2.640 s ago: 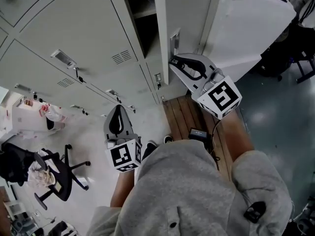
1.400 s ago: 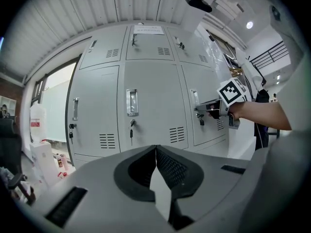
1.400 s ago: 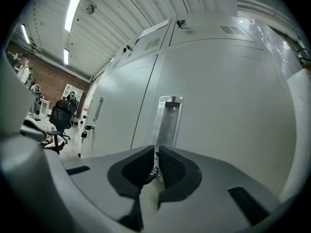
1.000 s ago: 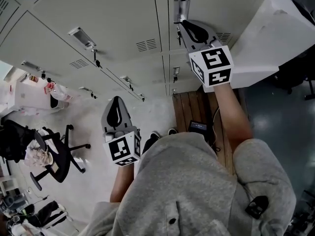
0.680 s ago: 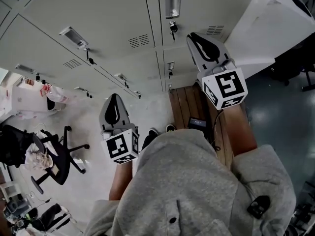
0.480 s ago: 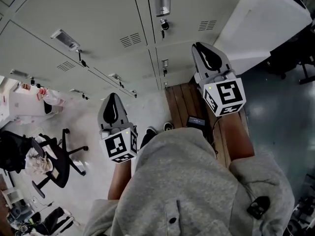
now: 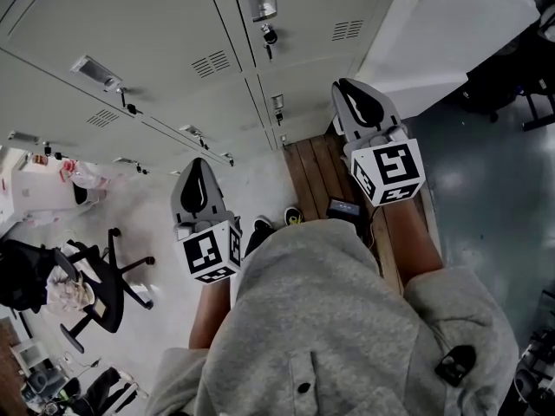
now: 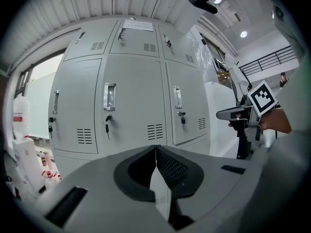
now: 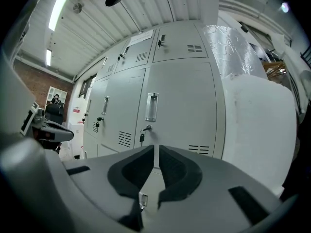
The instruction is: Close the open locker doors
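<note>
Grey locker doors (image 7: 165, 24) stand shut; gripper views alone show left gripper (image 8: 155, 150) and right gripper (image 9: 156, 150) fingers together.

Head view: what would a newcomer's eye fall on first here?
The grey lockers fill the top of the head view, every visible door shut. Below them the person holds two grippers with black-and-white marker cubes: the left gripper over pale floor, the right gripper beside wooden boards.
</note>
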`<state>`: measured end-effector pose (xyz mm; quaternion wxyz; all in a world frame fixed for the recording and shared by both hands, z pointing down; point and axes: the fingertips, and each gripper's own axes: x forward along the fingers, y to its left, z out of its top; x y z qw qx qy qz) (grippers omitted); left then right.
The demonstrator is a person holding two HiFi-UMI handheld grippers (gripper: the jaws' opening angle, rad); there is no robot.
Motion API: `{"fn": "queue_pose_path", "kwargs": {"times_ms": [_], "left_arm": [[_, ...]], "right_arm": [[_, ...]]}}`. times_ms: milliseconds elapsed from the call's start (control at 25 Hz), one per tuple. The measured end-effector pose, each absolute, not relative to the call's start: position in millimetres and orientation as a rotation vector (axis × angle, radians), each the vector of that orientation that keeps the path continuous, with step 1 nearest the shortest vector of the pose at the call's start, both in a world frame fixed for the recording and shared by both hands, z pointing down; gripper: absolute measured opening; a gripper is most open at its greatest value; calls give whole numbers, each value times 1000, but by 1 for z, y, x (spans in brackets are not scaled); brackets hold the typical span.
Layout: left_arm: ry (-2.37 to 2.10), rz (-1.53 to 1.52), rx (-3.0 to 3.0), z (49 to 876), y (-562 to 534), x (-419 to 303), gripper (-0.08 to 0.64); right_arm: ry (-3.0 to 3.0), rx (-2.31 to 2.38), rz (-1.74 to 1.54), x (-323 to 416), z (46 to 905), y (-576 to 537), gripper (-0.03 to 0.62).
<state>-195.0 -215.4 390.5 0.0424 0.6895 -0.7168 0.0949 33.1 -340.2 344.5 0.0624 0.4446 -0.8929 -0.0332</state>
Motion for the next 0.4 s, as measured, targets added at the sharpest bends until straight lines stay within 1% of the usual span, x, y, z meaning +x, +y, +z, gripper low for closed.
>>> {"fn": "queue_pose_path", "kwargs": {"times_ms": [400], "left_arm": [[-2165, 295, 2137, 392, -214, -178, 11]], "right_arm": [[-2695, 1309, -104, 35, 353, -330, 49]]}}
